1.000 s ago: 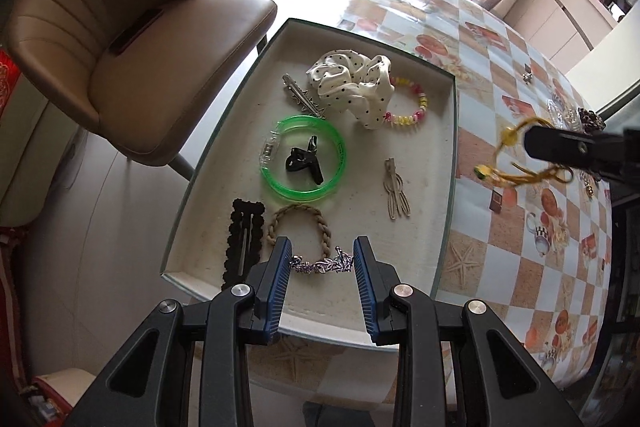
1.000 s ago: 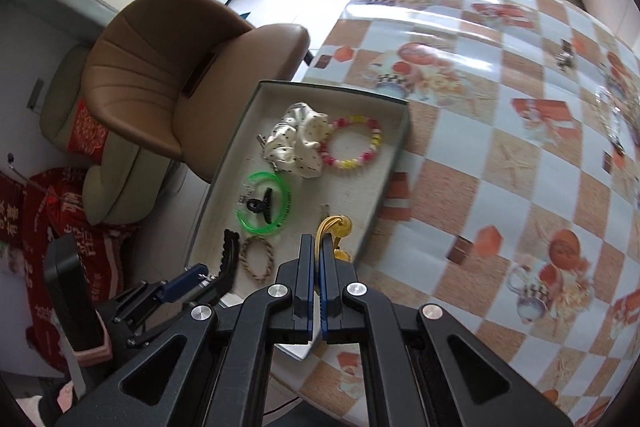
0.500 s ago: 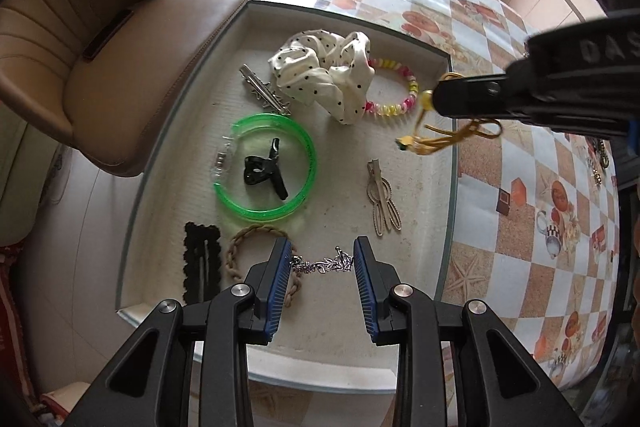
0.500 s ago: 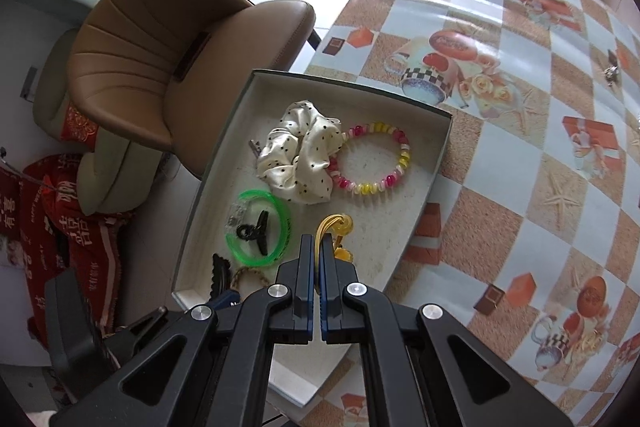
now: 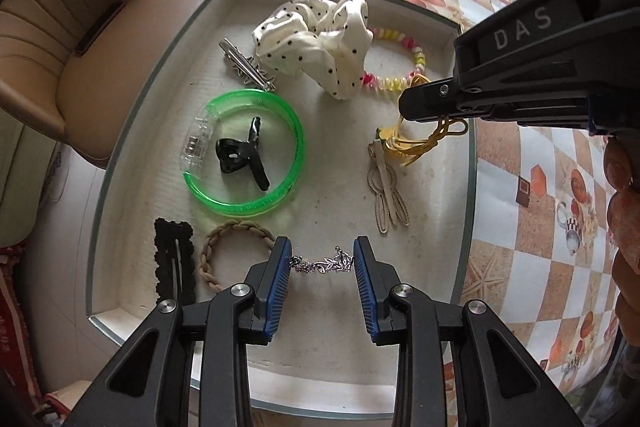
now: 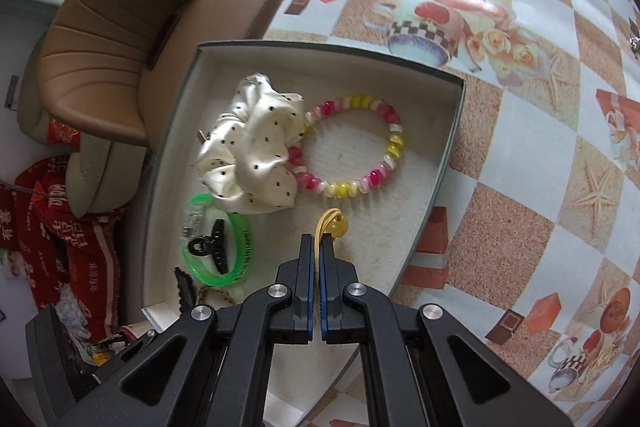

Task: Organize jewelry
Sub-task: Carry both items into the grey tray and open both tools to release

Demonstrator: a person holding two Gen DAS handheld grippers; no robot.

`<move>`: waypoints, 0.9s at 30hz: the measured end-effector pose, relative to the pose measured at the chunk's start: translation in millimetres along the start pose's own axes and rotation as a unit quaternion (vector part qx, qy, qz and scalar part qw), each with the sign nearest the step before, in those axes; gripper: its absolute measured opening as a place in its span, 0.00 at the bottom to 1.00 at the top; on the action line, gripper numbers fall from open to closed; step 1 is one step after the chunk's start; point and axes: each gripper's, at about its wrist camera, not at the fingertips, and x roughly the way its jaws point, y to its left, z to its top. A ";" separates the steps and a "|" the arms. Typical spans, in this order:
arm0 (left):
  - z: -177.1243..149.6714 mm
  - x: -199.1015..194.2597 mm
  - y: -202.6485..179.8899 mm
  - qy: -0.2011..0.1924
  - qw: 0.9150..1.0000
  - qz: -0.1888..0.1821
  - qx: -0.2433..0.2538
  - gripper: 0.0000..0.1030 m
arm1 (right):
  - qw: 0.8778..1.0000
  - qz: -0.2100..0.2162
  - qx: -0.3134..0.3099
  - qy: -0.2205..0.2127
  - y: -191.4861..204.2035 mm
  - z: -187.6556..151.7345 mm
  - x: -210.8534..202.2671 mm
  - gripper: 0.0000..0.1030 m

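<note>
Left wrist view: the left gripper [image 5: 322,261] hangs low over the near end of the shallow grey tray [image 5: 132,131], its blue-padded tongs spread apart.
Silver chain: a small leaf-link silver chain [image 5: 323,263] lies on the tray floor between the spread tongs; whether the pads touch it cannot be told.
Right gripper: the right gripper [image 6: 316,247] has its tongs pressed together on a yellow cord bracelet [image 6: 329,225], seen in the left view reaching in from the right over the tray's right side.
Bracelet position: its gold bead sits just past the fingertips; in the left view its cord loops [image 5: 424,141] hang down beside the top of the beige hair clip [image 5: 386,193].
Tray, far end: a white polka-dot scrunchie [image 5: 316,43] overlaps a pink-and-yellow beaded bracelet [image 6: 352,147]; a silver clip [image 5: 246,65] lies just left of the scrunchie.
Tray, middle: a green bangle [image 5: 244,151] rings a black claw clip [image 5: 242,157].
Tray, near end: a black snap clip [image 5: 174,259] and a braided tan hair tie [image 5: 228,247] lie left of the left gripper.
Surroundings: the tray sits on a table with a patterned tablecloth [image 6: 540,131]; a brown chair [image 6: 132,39] stands beside it.
</note>
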 end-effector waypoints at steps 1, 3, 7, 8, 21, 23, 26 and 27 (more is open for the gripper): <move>-0.4 0.9 -0.6 0.000 1.000 0.002 0.002 0.35 | 1.000 -0.002 0.000 0.002 -0.9 0.1 2.1 0.02; 0.0 3.0 -0.3 0.002 1.000 0.003 0.002 0.35 | 1.000 -0.006 0.002 0.005 -3.2 -0.3 5.3 0.02; 1.1 6.4 1.8 0.003 1.000 0.010 -0.001 0.35 | 1.000 -0.020 0.007 0.015 -5.3 1.3 16.6 0.02; 2.4 7.2 -1.1 0.002 1.000 0.013 -0.001 0.35 | 1.000 -0.022 0.009 0.018 -6.5 1.7 19.2 0.02; 3.8 4.3 -9.8 0.011 1.000 0.027 0.002 0.35 | 0.999 -0.043 -0.017 0.016 13.6 11.9 14.2 0.43; 5.1 3.3 -11.6 0.012 1.000 0.029 0.003 0.50 | 0.998 -0.050 -0.027 0.012 20.2 12.5 11.0 0.50; 6.1 -5.1 -13.5 -0.007 0.999 0.036 0.000 0.73 | 0.998 -0.048 -0.029 0.003 27.9 14.0 3.0 0.56; 6.8 -5.9 -14.6 -0.008 0.999 0.035 0.001 0.73 | 0.999 -0.047 -0.027 -0.003 28.7 14.5 -0.8 0.60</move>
